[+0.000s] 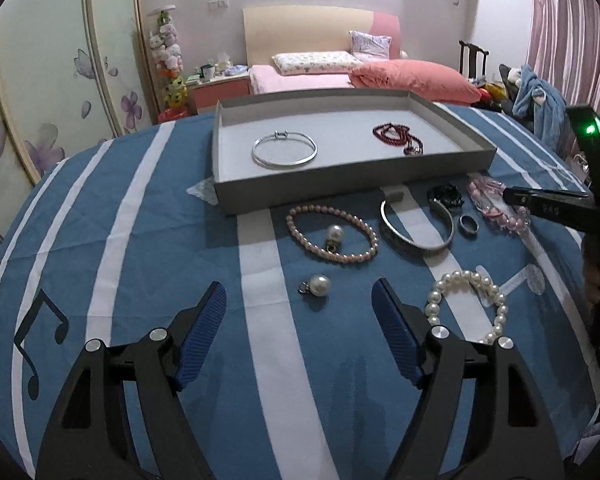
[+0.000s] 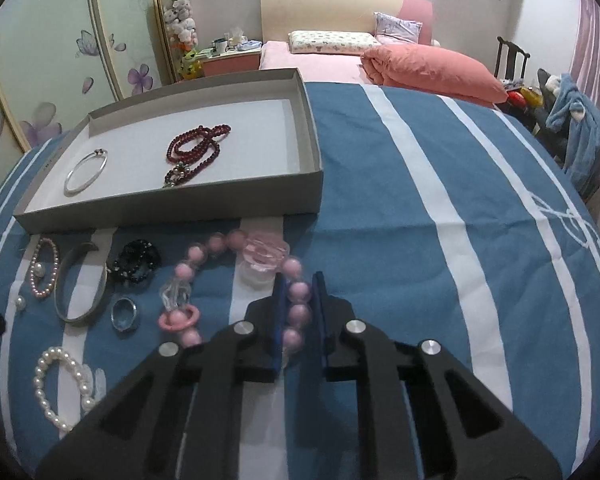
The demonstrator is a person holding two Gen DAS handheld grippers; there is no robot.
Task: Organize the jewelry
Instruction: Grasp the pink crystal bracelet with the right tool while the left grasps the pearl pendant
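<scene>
A grey tray (image 1: 308,194) (image 2: 180,204) on the blue striped cloth holds a thin silver bangle (image 1: 284,149) (image 2: 85,172) and a dark red bead necklace (image 1: 398,136) (image 2: 194,148). In front of it lie a pink pearl bracelet (image 1: 332,239), two loose pearl pendants (image 1: 315,285), a wide silver cuff (image 1: 416,228) (image 2: 80,280), a ring (image 1: 469,225) (image 2: 124,313), a black bead piece (image 1: 445,195) (image 2: 136,261) and a white pearl bracelet (image 1: 472,304) (image 2: 62,384). My right gripper (image 2: 299,300) is shut on the pink bead bracelet (image 2: 300,292) (image 1: 496,208). My left gripper (image 1: 298,308) is open and empty, near a pendant.
A bed with pink bedding (image 1: 412,76) stands behind the table. A chair with blue clothing (image 1: 536,100) is at the right. The right gripper's body (image 1: 560,204) reaches in from the right in the left wrist view.
</scene>
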